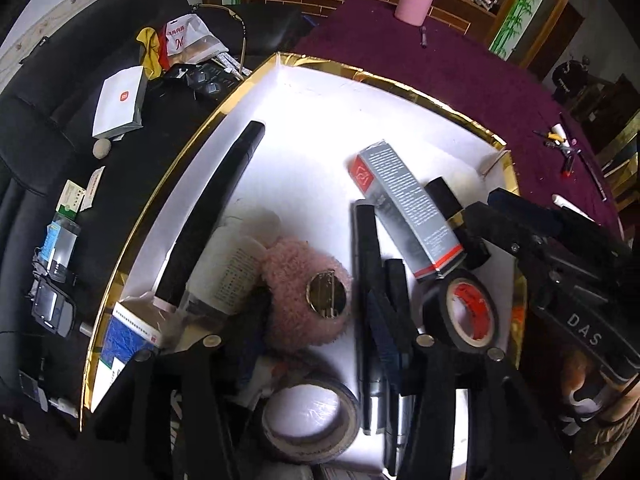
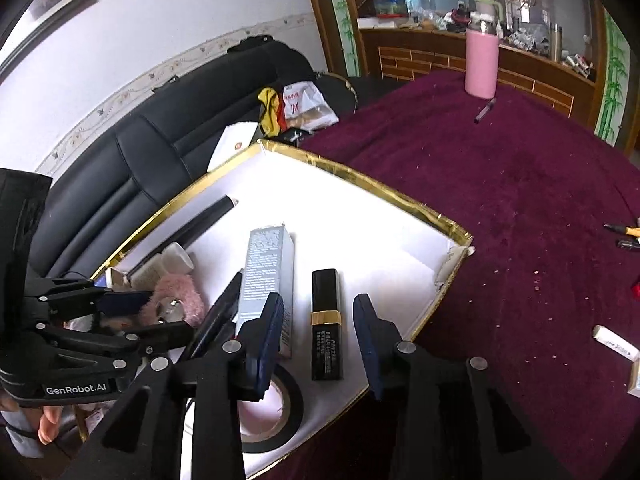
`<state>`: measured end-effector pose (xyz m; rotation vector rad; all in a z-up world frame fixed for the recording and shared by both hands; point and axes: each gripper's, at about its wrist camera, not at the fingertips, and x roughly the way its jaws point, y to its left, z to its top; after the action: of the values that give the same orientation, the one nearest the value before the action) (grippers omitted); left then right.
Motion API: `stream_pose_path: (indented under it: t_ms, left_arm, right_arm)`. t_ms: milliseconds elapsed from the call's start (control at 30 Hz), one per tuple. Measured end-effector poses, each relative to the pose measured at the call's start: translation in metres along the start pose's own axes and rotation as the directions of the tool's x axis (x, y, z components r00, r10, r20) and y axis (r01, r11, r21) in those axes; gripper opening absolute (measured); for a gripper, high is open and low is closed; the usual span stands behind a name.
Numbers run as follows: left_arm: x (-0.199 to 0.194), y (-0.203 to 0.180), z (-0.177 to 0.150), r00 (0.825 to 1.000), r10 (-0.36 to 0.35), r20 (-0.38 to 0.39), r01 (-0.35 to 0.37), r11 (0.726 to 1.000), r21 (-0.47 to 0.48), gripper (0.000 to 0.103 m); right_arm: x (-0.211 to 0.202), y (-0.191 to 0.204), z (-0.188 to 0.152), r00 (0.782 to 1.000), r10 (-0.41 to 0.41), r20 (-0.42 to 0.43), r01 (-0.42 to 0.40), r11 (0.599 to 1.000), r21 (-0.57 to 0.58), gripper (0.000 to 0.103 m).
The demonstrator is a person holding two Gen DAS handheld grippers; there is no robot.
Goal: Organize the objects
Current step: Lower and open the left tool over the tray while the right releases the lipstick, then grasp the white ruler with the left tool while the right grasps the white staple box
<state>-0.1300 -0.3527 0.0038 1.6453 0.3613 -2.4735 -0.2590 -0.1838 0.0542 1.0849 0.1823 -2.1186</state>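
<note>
On a maroon tablecloth (image 2: 500, 200) sits a white tray (image 2: 360, 216) with a gold rim, and both grippers hang over its near end.

Right gripper (image 2: 322, 344): its jaws stand apart with nothing between the pads, and a black lipstick (image 2: 326, 328) with a gold band lies flat on the tray floor in the gap below them. Just left of the lipstick lies a grey carton (image 2: 266, 276), its near end hidden behind the left finger. Under that finger is a black tape roll (image 2: 276, 412), lying flat.

Left gripper (image 1: 316, 344): also spread wide, gripping nothing. Below it, from its own camera, a pink fluffy thing (image 1: 296, 280) with a round metal disc on it sits near the tray's middle, touching a white bottle (image 1: 236, 272) with small print on its side. A long black tube (image 1: 216, 212) lies along the tray's left wall. To the right of the pink thing run several dark pens (image 1: 366, 280), side by side, and the grey carton (image 1: 404, 204) rests tilted across their far ends. A black tape roll (image 1: 460, 310) with a red core stands tilted by the right finger; a second, grey-brown roll (image 1: 312, 420) lies flat at the near edge (which of these two the right camera sees, I cannot tell). A blue box (image 1: 128, 340) sits in the near left corner.

Beyond the tray, a pink flask (image 2: 482, 64) stands upright on the cloth with a pen (image 2: 485, 110) just beside it. A black sofa (image 2: 140, 160) runs along the tray's left side, with a white box (image 1: 120, 100) on it.
</note>
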Motion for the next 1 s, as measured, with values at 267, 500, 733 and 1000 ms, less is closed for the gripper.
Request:
stream_pose_path:
  t_ms: [267,500,733,1000]
  left_arm:
    - [-0.021,-0.006,-0.007,0.997,-0.058,0.044,0.059,0.998,-0.029,0.056]
    - [-0.038,-0.028,-0.007,0.990,-0.109,0.092,0.111,0.994,-0.024,0.057]
    - [-0.058,-0.065,-0.004,0.976,-0.149,0.159,0.143,0.989,0.050,0.057]
    - [-0.055,-0.124,0.002,0.975,-0.176,0.139,0.153,0.975,0.159,0.057]
  right_arm:
    - [-0.044,-0.006,-0.012,0.996,0.000,0.089,-0.003,0.999,0.035,0.080]
    - [-0.071,-0.035,-0.028,0.994,-0.044,0.100,0.033,0.993,0.112,0.094]
    - [-0.087,-0.082,-0.047,0.991,-0.090,0.094,0.068,0.974,0.216,0.095]
    - [-0.101,-0.130,-0.061,0.990,-0.130,0.050,0.116,0.969,0.219,0.095]
